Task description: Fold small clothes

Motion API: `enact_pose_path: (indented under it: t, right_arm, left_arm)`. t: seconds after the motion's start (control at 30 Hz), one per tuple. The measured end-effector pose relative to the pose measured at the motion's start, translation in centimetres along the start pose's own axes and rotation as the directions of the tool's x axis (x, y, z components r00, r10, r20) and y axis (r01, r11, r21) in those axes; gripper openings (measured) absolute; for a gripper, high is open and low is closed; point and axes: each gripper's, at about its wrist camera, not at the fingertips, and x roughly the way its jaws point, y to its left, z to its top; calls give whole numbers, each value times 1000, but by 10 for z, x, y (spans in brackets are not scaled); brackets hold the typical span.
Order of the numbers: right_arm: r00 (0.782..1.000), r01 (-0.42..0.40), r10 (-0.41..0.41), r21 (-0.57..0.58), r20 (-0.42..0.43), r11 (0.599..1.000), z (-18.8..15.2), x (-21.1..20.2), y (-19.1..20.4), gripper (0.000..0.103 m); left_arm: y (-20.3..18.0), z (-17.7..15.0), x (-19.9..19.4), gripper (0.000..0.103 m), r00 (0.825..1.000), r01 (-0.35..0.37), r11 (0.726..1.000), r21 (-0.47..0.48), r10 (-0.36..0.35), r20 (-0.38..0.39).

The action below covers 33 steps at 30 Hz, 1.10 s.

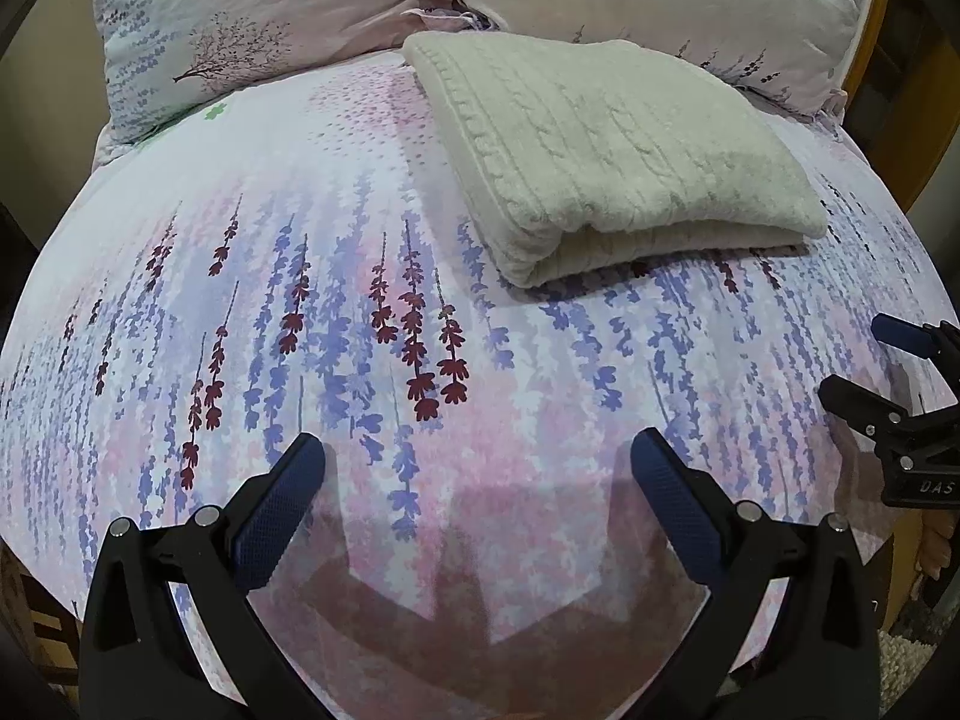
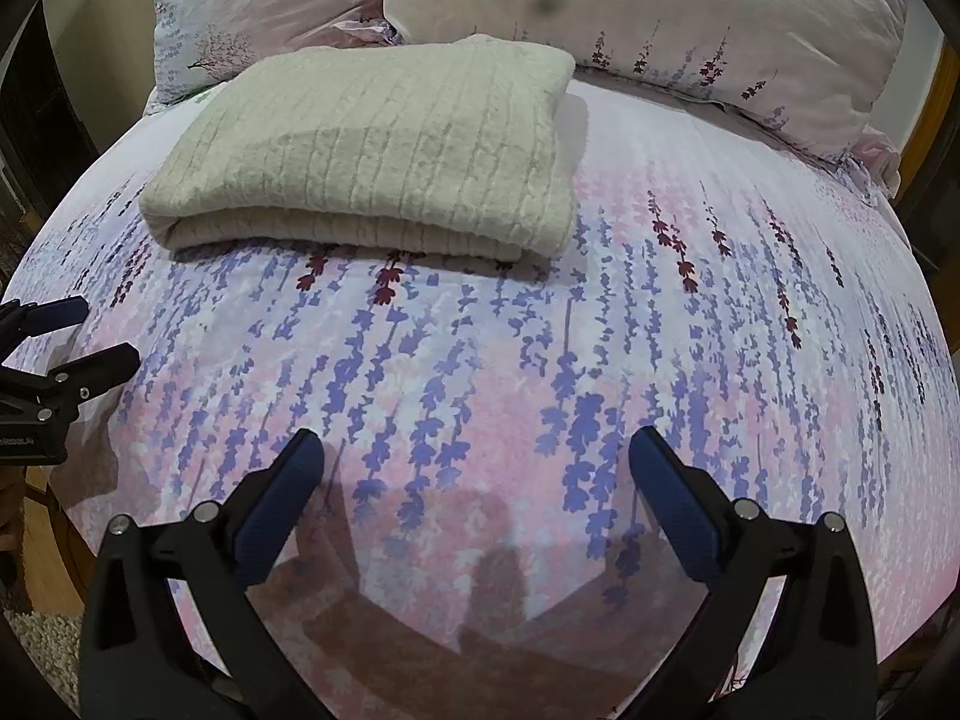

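Note:
A cream cable-knit garment (image 1: 606, 144) lies folded into a thick rectangle on the floral bedsheet (image 1: 336, 312), just in front of the pillows. It also shows in the right wrist view (image 2: 384, 144). My left gripper (image 1: 477, 456) is open and empty, hovering over the sheet well short of the garment. My right gripper (image 2: 477, 456) is open and empty over the sheet. Each gripper shows at the edge of the other's view: the right one (image 1: 864, 354) and the left one (image 2: 90, 330).
Two floral pillows (image 1: 252, 30) (image 2: 690, 18) lie against the headboard behind the garment. The bed's edges fall away left and right, with wooden frame (image 1: 918, 120) and a carpeted floor (image 2: 36, 642) below.

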Motion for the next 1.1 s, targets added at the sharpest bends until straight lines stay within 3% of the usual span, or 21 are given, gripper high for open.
enact_pose_path:
  t: [1.1]
  right_arm:
    - [1000,-1,1,-3,0,1000,0,0,-1,101]
  left_arm:
    - [0,0,1,102,1000,-5,1000,8,5,0]
